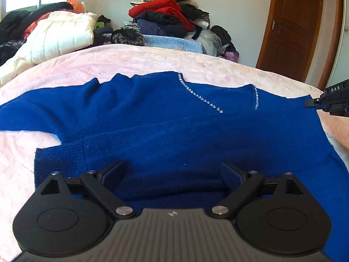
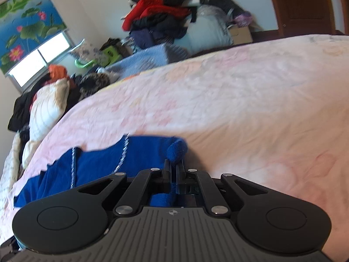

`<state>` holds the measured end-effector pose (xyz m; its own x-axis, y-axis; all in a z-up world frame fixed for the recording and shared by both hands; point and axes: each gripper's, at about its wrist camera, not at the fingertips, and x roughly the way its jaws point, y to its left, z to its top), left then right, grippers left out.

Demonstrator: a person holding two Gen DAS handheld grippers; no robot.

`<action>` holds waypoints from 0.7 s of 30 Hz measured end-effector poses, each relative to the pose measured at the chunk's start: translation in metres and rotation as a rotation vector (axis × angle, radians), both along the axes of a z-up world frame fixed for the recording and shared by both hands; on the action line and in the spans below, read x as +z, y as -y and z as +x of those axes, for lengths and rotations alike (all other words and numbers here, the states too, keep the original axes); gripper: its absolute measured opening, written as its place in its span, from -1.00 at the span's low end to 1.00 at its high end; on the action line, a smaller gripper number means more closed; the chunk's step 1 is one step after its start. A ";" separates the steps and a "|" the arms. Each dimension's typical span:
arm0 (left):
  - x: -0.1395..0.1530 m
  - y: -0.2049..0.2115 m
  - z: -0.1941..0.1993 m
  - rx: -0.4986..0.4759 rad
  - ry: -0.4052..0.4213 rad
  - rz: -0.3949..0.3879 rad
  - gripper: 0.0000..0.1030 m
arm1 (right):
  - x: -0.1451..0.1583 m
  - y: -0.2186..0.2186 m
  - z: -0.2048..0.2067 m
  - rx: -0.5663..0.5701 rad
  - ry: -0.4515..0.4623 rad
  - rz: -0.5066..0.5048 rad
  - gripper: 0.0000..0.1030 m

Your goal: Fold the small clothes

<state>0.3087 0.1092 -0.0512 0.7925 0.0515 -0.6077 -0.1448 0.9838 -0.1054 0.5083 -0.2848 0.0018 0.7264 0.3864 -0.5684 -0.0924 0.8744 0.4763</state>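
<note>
Sweater [image 1: 165, 126] royal blue, rhinestone-trimmed, flat; right gripper [image 2: 174, 163] pinching corner.

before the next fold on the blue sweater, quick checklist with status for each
1. Right gripper shut on a corner of the blue sweater: ok.
2. Left gripper open over the hem: ok; fabric between its fingers not yet pinched: not ok.
3. Sweater spread flat on the pink bedspread: ok, a few ripples.
4. Rhinestone trim lying free: ok.
5. Left sleeve laid out: ok.
6. Right grip firmness: cannot tell.
</note>
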 end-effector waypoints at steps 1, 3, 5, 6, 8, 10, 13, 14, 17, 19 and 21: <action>0.000 0.000 0.000 -0.003 0.002 -0.006 0.97 | -0.004 0.007 0.003 -0.012 -0.014 0.022 -0.87; 0.000 -0.002 -0.001 -0.011 0.002 -0.017 1.00 | -0.015 0.014 0.008 -0.018 -0.053 0.046 -0.87; 0.000 -0.005 -0.001 -0.011 0.009 -0.034 1.00 | -0.029 0.012 0.009 -0.013 -0.089 0.042 -0.87; 0.000 -0.007 -0.001 -0.012 0.012 -0.043 1.00 | -0.032 0.012 0.007 -0.013 -0.087 0.066 -0.85; 0.000 -0.009 -0.003 -0.013 0.020 -0.058 1.00 | -0.029 0.016 0.003 -0.065 -0.083 0.122 -0.67; 0.000 -0.012 -0.005 -0.013 0.031 -0.078 1.00 | -0.015 0.022 -0.011 -0.129 -0.020 0.169 -0.38; 0.004 -0.011 -0.011 0.015 0.041 -0.087 1.00 | 0.006 0.007 -0.044 -0.058 0.087 0.204 -0.33; 0.008 -0.008 -0.015 0.024 0.041 -0.078 1.00 | 0.007 -0.005 -0.052 0.005 0.077 0.204 -0.29; 0.019 -0.003 -0.027 0.016 0.093 -0.086 1.00 | -0.004 -0.045 -0.066 0.175 0.003 0.145 -0.10; 0.021 -0.006 -0.023 0.038 0.077 -0.096 1.00 | -0.019 -0.065 -0.065 0.214 -0.048 0.048 -0.10; 0.011 -0.018 -0.011 0.057 -0.001 -0.147 1.00 | -0.029 -0.066 -0.065 0.207 -0.040 0.024 -0.17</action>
<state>0.2973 0.1272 -0.0407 0.7903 0.0070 -0.6126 -0.2002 0.9480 -0.2474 0.4433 -0.2188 -0.0271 0.6074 0.5388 -0.5837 -0.2492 0.8270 0.5040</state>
